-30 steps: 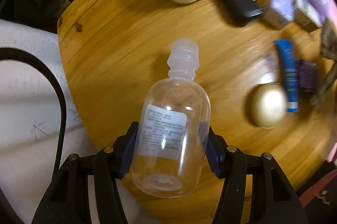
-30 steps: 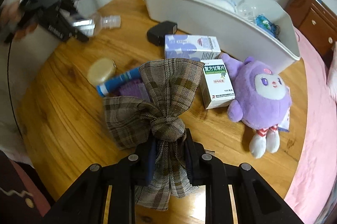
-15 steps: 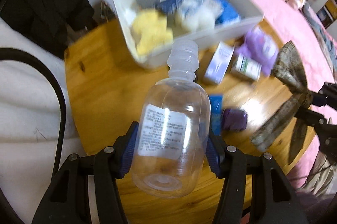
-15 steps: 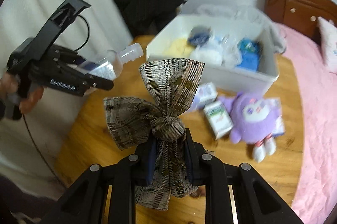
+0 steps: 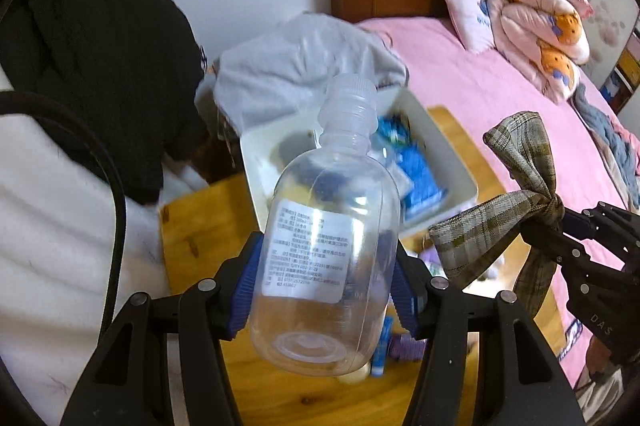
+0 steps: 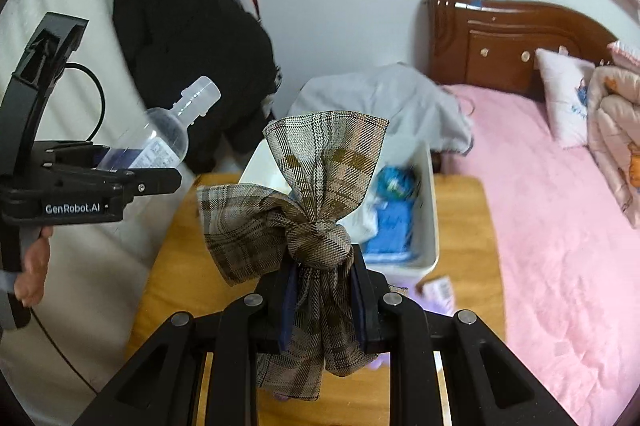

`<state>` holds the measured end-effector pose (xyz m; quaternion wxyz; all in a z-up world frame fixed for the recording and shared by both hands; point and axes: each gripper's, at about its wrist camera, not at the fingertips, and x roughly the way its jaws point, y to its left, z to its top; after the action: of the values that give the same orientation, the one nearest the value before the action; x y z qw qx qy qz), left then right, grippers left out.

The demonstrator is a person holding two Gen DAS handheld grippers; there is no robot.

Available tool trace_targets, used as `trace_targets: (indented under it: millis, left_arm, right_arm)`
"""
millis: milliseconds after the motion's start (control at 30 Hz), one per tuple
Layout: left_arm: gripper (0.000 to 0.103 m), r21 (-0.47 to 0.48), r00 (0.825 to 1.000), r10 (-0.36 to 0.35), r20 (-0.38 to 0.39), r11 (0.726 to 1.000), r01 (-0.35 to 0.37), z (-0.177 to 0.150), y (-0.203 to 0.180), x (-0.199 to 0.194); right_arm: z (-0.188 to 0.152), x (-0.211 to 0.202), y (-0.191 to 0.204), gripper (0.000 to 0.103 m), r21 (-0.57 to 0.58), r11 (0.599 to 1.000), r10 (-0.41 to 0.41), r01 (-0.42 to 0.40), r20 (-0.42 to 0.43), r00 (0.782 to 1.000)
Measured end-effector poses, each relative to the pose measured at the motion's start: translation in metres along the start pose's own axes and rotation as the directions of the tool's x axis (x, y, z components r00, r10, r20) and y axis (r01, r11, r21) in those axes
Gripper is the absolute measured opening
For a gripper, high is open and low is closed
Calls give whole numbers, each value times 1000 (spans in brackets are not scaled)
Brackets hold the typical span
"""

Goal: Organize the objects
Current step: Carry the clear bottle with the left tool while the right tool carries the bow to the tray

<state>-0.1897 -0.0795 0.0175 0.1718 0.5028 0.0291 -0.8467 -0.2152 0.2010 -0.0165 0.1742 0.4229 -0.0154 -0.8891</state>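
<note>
Landmark: the white rectangular plastic bin (image 5: 452, 161) at the far end of the round wooden worktop (image 5: 192, 226).

Left gripper (image 5: 326, 286): closed on the clear, empty plastic bottle with a white printed label (image 5: 332, 250). The blue pads bear on opposite sides of the bottle body. The bottle is raised above the worktop, on the near side of the bin. Its long axis runs along the gripper fingers; the capped neck points forward, toward the bin, and the base faces the camera.

Right gripper (image 6: 322, 302): closed on the brown plaid fabric bow (image 6: 304, 201) just below its knot. The bow is also held in the air, near the bin and to its right in the left wrist view. The two loops fan upward and outward from the knot; the tails hang down between the fingers.

Progress, as judged from these views: the bin already holds several items, among them blue packets (image 5: 420, 177). Both held items are lifted but not yet deposited. Remaining on the worktop on the near side of the bin: a blue tube (image 5: 380, 350), a small purple item (image 5: 406, 348), and partly hidden objects that cannot be identified. The task appears partway complete.
</note>
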Motion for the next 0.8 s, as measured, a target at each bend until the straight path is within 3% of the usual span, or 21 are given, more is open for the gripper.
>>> trace_targets:
  millis: [333, 467, 800]
  left_arm:
    - [61, -77, 997, 72, 32, 995, -69, 53, 12, 48]
    - [62, -147, 998, 61, -18, 987, -63, 67, 25, 82]
    - [62, -218, 990, 93, -109, 969, -115, 77, 38, 148]
  right_arm:
    - [69, 38, -22, 24, 10, 995, -99, 99, 51, 994]
    - [82, 66, -35, 24, 49, 993, -111, 110, 23, 994]
    - [88, 142, -49, 24, 72, 986, -143, 150, -97, 985]
